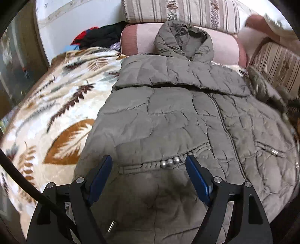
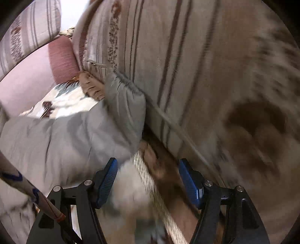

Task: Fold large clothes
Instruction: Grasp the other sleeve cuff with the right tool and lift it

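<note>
An olive-grey quilted hooded jacket [image 1: 168,116] lies front up on a leaf-patterned blanket [image 1: 56,105], hood toward the far cushions, one sleeve folded across the chest. My left gripper [image 1: 149,162] is open and empty, hovering just above the jacket's left pocket with its metal beads [image 1: 169,162]. My right gripper [image 2: 148,169] is open and empty, low beside the jacket's other sleeve [image 2: 123,108], which lies against a striped cushion. The right wrist view is blurred by motion.
A striped cushion [image 2: 187,65] stands close on the right. A pink bolster [image 1: 221,45] and striped back cushions [image 1: 180,9] lie behind the hood. A pile of dark and red clothes [image 1: 97,36] sits far left. A person's arm [image 1: 262,22] shows top right.
</note>
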A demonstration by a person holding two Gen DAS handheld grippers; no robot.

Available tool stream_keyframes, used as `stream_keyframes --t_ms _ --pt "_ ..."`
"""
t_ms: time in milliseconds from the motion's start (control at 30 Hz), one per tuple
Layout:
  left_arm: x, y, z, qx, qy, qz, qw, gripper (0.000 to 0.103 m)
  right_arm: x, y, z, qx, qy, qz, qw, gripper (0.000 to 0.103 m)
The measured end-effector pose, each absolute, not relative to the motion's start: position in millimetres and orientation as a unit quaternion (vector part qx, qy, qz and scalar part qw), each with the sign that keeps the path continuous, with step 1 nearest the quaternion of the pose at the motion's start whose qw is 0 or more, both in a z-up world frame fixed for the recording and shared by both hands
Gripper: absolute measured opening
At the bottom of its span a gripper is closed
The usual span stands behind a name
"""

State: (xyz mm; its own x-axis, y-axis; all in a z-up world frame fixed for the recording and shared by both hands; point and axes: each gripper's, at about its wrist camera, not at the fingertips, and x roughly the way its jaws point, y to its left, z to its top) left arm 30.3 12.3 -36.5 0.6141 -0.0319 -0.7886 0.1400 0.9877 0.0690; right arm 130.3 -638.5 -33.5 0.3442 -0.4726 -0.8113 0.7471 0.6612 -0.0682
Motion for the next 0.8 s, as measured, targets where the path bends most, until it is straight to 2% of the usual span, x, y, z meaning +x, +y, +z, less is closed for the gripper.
stream_keyframes --t_ms 100,167,233,267,400,633,800 --pt "35.1 4.3 -40.7 0.078 0.440 -0.034 0.894 0.079 156.7 -641.2 -38.1 0.152 0.431 -0.372 0.808 0.072" --pt "40.8 4.3 -46.7 0.082 0.452 -0.027 0.888 0.079 175.8 -637.8 -41.7 0.131 0.439 -0.366 0.810 0.066" --pt "43.4 7.0 -51.1 0.072 0.462 -0.027 0.884 0.079 189.7 -637.0 -43.2 0.114 0.455 -0.371 0.801 0.019" --pt "44.2 8.4 -53.3 0.069 0.466 -0.026 0.882 0.079 191.9 -638.7 -44.3 0.114 0.456 -0.374 0.800 0.015" --pt "44.1 10.4 -55.6 0.066 0.469 -0.028 0.880 0.079 182.5 -641.7 -13.9 0.123 0.426 -0.375 0.814 0.012" --pt "35.4 20.4 -50.6 0.048 0.455 -0.043 0.888 0.079 149.8 -652.7 93.6 0.122 0.321 -0.433 0.833 0.010" --pt "29.9 36.1 -43.0 0.027 0.442 -0.046 0.896 0.079 144.8 -632.2 136.9 0.146 0.302 -0.407 0.849 0.010"
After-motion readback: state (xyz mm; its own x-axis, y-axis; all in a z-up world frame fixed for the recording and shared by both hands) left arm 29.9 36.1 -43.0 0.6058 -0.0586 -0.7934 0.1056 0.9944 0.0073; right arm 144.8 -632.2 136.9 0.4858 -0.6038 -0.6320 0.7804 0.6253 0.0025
